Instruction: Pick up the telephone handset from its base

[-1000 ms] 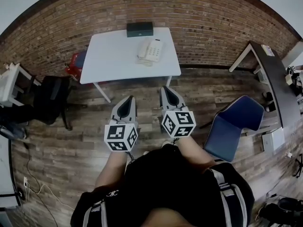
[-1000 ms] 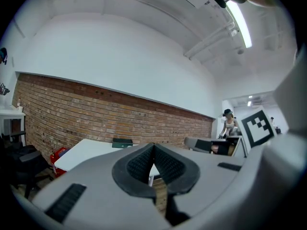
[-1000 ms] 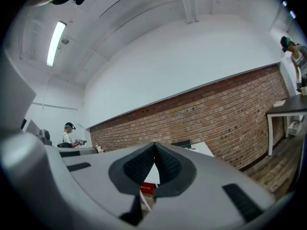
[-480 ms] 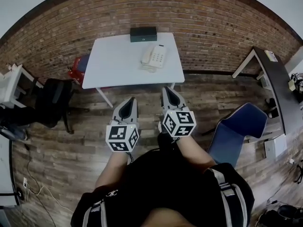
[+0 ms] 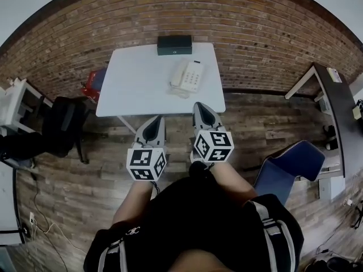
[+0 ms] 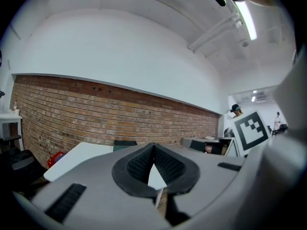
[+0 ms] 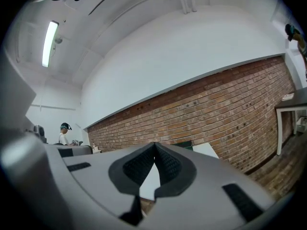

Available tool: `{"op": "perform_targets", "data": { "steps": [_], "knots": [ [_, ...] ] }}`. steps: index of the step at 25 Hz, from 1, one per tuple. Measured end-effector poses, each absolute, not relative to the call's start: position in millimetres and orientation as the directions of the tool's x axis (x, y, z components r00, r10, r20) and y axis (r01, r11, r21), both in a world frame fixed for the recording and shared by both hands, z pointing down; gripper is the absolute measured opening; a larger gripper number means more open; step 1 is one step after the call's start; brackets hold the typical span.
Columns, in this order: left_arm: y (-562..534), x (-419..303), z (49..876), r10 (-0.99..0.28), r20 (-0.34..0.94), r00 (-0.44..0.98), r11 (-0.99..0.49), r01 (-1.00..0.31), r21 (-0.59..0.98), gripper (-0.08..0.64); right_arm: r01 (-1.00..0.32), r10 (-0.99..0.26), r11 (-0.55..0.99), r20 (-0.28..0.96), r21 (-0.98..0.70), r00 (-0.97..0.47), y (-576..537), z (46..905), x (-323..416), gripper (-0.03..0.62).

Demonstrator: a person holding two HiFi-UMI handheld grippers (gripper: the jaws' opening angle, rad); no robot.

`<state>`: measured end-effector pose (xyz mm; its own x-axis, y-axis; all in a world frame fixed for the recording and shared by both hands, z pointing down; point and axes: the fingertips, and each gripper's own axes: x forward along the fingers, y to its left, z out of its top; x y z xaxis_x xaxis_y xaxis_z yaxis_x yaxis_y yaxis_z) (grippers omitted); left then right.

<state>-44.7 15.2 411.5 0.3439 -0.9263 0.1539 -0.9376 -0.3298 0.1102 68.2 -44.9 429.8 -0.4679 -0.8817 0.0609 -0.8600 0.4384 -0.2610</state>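
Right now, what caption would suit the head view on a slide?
Left gripper and right gripper, both shut, held short of a white table bearing a telephone and a dark box.

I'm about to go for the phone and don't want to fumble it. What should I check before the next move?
1. Handset seated on base: ok. The handset lies along the left side of the telephone.
2. Left claw empty: ok. It is shut with nothing between its jaws.
3. Right claw ready to grasp: not ok. It is shut and needs opening.
4. Phone within reach: not ok. It sits well beyond both claw tips, farther in on the table.
5. Approach clear: ok. The tabletop is bare before the phone, and the dark box is behind it.
6. Cord free: cannot tell.
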Motion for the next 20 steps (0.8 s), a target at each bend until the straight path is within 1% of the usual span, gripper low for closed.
{"op": "perform_targets", "data": {
  "steps": [8,20],
  "knots": [
    [-56.3,-29.3,415.3,-0.922,0.191,0.337,-0.322,-0.941,0.106,0.002,-0.831,-0.863,0.443,0.091,-0.337,-0.497,-118.1,437.8,81.0,-0.003],
    [-142.8,-13.4,408.3,-0.936,0.203,0.287,-0.275,-0.958,0.087,0.002,-0.811,-0.837,0.495,0.081,-0.312,-0.542,-208.0,431.1,89.5,-0.002]
  ]
}}
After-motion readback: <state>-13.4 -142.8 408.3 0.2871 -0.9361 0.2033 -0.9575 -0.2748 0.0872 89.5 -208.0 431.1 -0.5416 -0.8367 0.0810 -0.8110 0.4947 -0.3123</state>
